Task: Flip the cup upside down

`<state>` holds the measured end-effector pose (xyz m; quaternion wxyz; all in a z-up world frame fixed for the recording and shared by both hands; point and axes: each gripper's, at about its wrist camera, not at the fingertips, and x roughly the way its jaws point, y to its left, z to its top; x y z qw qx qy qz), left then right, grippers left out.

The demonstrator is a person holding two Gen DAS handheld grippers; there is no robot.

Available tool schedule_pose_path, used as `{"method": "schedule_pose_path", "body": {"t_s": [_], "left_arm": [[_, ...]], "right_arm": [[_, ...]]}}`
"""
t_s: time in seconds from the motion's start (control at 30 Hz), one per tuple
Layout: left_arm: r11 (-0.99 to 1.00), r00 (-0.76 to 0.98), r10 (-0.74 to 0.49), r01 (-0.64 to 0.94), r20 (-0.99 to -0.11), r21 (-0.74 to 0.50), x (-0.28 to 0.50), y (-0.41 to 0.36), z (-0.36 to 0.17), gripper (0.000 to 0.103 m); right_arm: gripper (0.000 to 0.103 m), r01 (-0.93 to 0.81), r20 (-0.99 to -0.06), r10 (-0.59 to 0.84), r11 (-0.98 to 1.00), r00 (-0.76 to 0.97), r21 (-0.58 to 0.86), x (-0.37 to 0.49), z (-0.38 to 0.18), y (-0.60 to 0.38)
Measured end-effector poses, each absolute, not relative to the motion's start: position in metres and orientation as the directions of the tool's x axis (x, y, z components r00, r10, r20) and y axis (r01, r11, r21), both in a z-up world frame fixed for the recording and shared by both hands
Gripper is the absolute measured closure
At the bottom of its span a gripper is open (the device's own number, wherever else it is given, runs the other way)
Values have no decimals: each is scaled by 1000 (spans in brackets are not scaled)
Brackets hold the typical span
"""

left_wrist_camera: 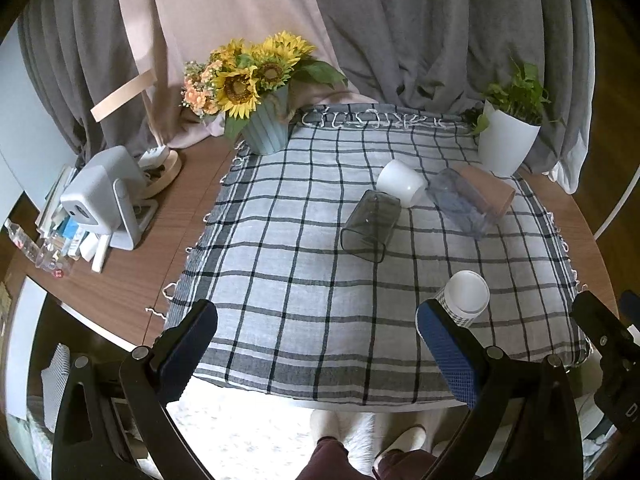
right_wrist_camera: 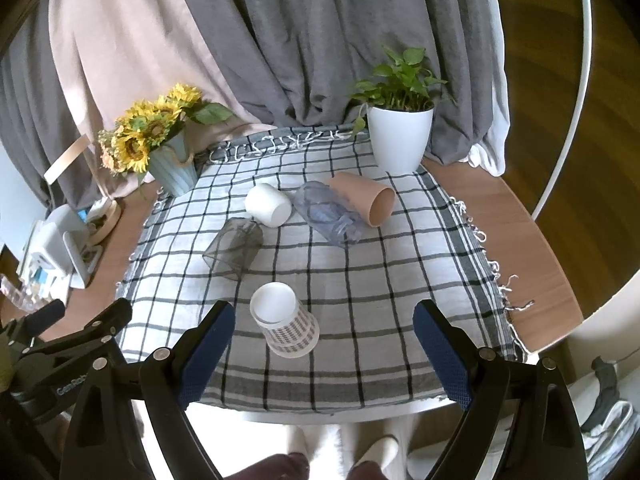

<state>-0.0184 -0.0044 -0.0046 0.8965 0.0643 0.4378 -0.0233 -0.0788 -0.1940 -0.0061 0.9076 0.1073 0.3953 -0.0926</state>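
Checked cup (right_wrist_camera: 285, 322) inverted, perhaps tilted, tools agape

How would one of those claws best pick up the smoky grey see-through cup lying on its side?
Judging by its pose, grip the grey cup across its flat side walls near mid-body, coming down from above. It lies on the checked cloth with its mouth toward the camera, so the rim is awkward. The open right gripper seems nearer.

At the upper left of your left wrist view, a sunflower bouquet (left_wrist_camera: 256, 76) stands in a ribbed blue pot (left_wrist_camera: 266, 132) on the checked cloth (left_wrist_camera: 280, 264). At the upper right sits a green plant in a white pot (left_wrist_camera: 506, 144). Grey curtains (left_wrist_camera: 420, 28) hang behind the wooden table (left_wrist_camera: 116, 280), and a small white device (left_wrist_camera: 104, 196) stands at the left.
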Motion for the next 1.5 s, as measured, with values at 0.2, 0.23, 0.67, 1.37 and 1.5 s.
{"method": "schedule_pose_path", "body": {"t_s": [0.2,0.23,0.67,1.37,1.5], "left_arm": [[990,617,11,105,-787,95,-18,-6,-4,1],[990,617,8,107,-787,94,-18,-6,-4,1],[990,620,2,110,-784,90,-16,-9,-2,1],[990,623,3,110,-782,91,-14,-9,0,1],[990,624,4,108,-782,92,-14,-10,0,1]], "right_arm": [[10,257,-736,-87,959,672,121,-79,-6,-193],[10,259,-735,-87,958,672,123,-79,-6,-193],[10,263,-736,-92,957,670,120,-81,-7,-194],[10,260,-738,-90,958,669,119,-82,-8,-194],[10,260,-738,-90,958,669,119,-81,-7,-195]]}}
